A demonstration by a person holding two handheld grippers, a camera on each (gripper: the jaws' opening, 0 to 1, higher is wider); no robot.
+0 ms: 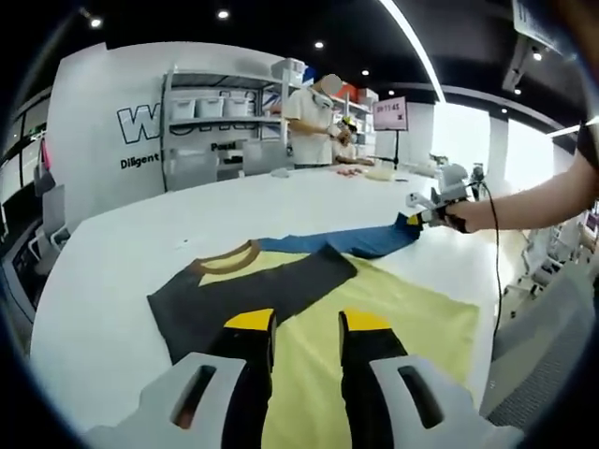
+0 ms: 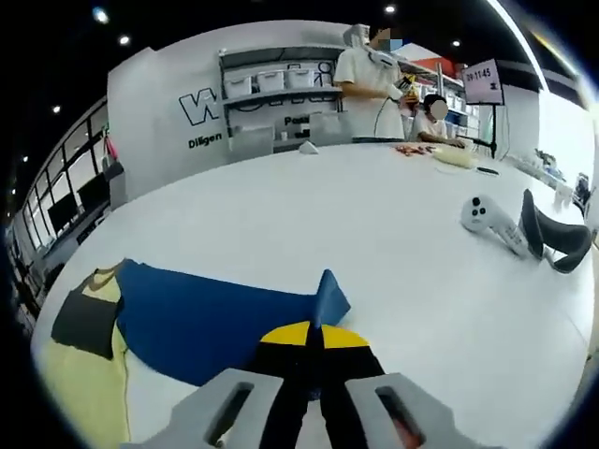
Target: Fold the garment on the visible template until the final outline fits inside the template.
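the right gripper has its jaws pressed together on the blue sleeve of the t-shirt, lifting a small peak of cloth just ahead of the tips. the left gripper hangs with jaws spread, pinching nothing, over the shirt's dark folded part and the yellow template beyond, all on the white table.

A dark short-sleeved garment with a blue sleeve lies across a pale yellow rectangular template sheet on the broad white bench. Past it, well apart, a white handheld controller lies beside a black curved headband.
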